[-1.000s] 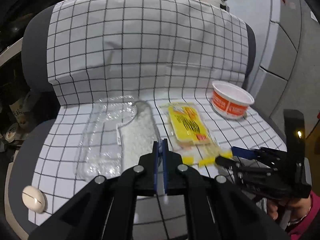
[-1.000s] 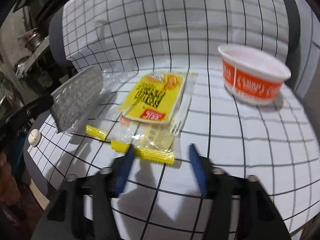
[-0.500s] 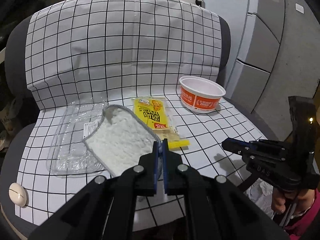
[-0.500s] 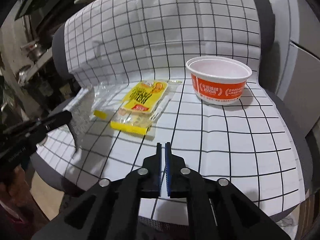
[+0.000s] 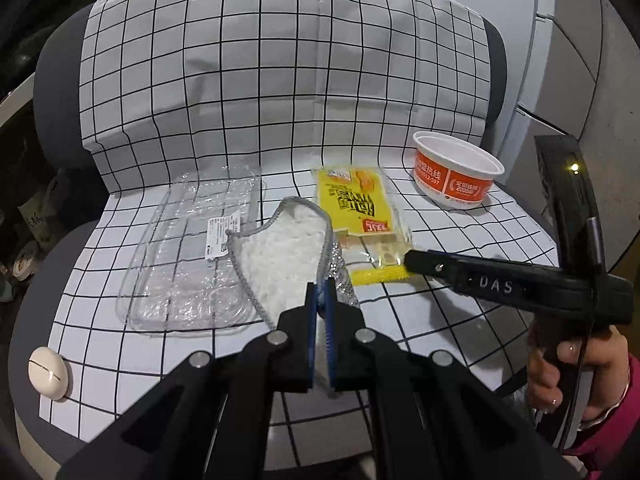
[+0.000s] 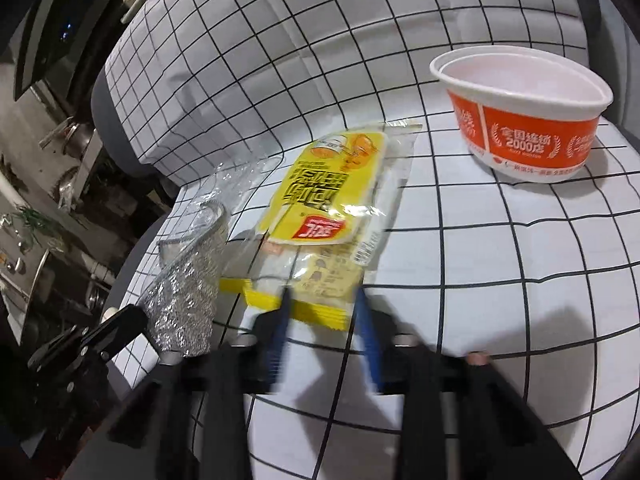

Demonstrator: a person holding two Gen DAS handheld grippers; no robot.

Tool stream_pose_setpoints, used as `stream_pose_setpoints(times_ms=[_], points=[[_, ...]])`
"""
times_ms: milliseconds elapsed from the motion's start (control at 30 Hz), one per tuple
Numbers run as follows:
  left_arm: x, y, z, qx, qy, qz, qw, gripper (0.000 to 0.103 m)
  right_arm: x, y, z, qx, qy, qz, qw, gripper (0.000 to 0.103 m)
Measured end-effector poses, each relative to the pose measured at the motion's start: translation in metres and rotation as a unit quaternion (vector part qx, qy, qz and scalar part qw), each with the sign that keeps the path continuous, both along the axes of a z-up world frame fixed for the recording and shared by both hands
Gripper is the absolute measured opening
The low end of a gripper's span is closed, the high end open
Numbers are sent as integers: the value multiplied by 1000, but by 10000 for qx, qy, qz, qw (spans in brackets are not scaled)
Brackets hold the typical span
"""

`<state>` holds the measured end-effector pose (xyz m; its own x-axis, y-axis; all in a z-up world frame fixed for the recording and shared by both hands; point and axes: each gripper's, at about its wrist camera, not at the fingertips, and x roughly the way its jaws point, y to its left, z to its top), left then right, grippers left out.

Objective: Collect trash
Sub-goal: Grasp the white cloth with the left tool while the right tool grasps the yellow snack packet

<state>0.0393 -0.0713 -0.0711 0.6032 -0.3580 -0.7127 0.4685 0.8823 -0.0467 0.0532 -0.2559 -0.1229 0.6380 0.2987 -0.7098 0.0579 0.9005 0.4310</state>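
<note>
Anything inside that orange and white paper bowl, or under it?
The orange and white paper bowl shows only a bare pale inner wall; its bottom is hidden behind the rim. It stands on the white black-grid cloth, and whatever lies beneath its base is covered.

Open cloth: we see bare checked cover (image 6: 500, 280) between wrapper (image 6: 332, 200) and bowl (image 6: 524, 120).
Blocking left: clear tray (image 5: 192, 252).

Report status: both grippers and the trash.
Left gripper shut on silver-edged pad. Right gripper open, straddling yellow wrapper end. Orange bowl, clear tray untouched. Nothing blocking.
</note>
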Motion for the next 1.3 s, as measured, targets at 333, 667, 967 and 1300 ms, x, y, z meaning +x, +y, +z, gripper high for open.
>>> stream_pose_setpoints(times_ms=[333, 667, 967, 1300], points=[[-21, -17, 15, 30, -280, -165, 9995, 2, -61, -22, 26, -449, -157, 12, 9989, 8], [-57, -60, 17, -85, -342, -695, 9970, 2, -150, -95, 25, -700, 165, -804, 9942, 8], [-49, -98, -18, 84, 128, -888, 9959, 3, -158, -127, 10, -711, 427, -1157, 9898, 42], [-26, -53, -14, -63, 214, -555, 9982, 60, -162, -129, 20, -1292, 104, -1362, 9822, 66]])
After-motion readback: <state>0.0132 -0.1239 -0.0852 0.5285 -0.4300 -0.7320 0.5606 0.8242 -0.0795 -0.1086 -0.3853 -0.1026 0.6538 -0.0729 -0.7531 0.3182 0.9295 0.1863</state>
